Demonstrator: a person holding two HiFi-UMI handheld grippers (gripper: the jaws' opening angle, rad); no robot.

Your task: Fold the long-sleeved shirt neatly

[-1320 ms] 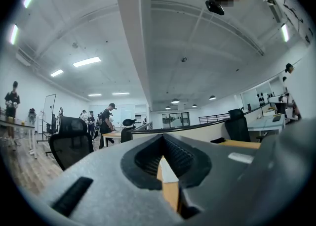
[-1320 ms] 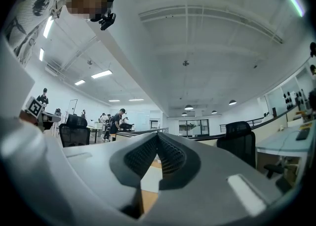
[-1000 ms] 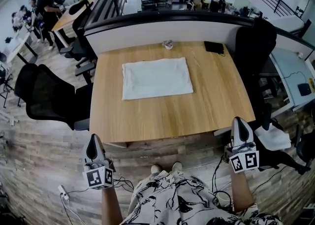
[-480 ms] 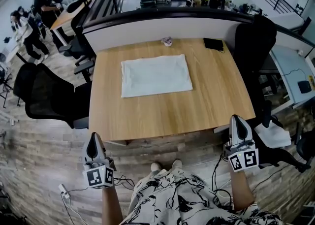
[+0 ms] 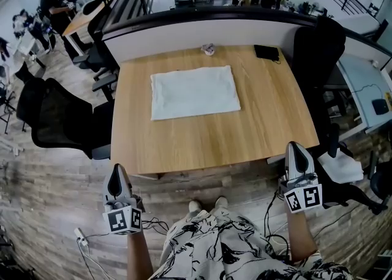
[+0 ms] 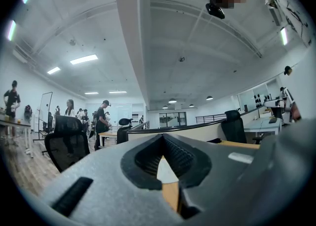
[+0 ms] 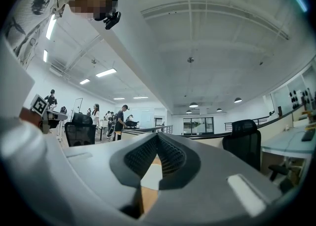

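Left gripper [image 6: 162, 137] body hides nearly all the table [image 6: 170, 193]; only a sliver shows in the gap behind its jaws. Same for right gripper [image 7: 157, 134]. Far ahead of both jaws, small object [image 5: 208, 49]: too small to identify.

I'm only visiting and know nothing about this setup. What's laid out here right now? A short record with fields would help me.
Table: wooden table, person standing at its near edge
Shirt: white shirt lying flat as a neat rectangle, toward the far side
Left gripper: shut, empty, short of the table
Right gripper: shut, empty, beside the near right corner
Contact with shirt: none
Other items: small object and black item at the far edge
Surroundings: black office chair on the left
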